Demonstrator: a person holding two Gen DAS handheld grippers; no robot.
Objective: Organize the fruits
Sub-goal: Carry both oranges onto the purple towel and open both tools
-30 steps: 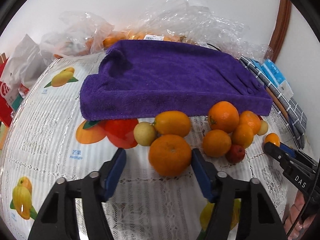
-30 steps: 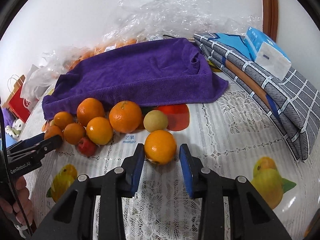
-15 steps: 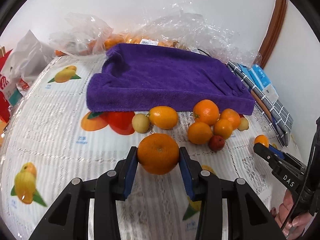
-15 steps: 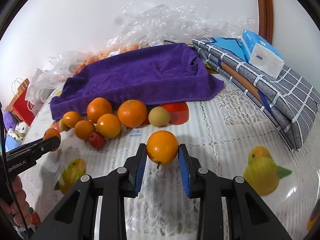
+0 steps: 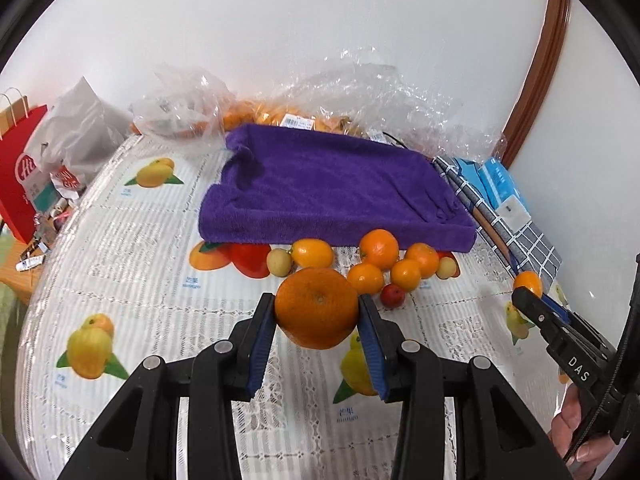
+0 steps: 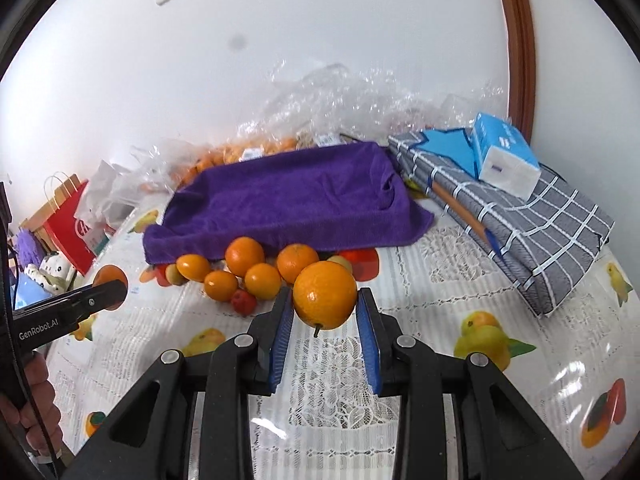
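The left gripper [image 5: 318, 326] is gripping a large orange [image 5: 317, 308] between its pads, clear above the tablecloth [image 5: 132, 288]. Just beyond its jaws a cluster of fruit [image 5: 376, 268] is lying on the cloth, spreading to the right of them. Beyond the cluster a towel [image 5: 332, 196] is lying spread, with plastic bags [image 5: 372, 96] piling up behind it against the wall. Far left of the jaws a paper bag [image 5: 20, 184] is standing. Right of the jaws, the right gripper [image 6: 324, 316] is holding a smaller orange [image 6: 325, 294] off the cloth. Beyond and right of its jaws a folded cloth [image 6: 528, 232] is lying, bearing a tissue pack [image 6: 505, 160].
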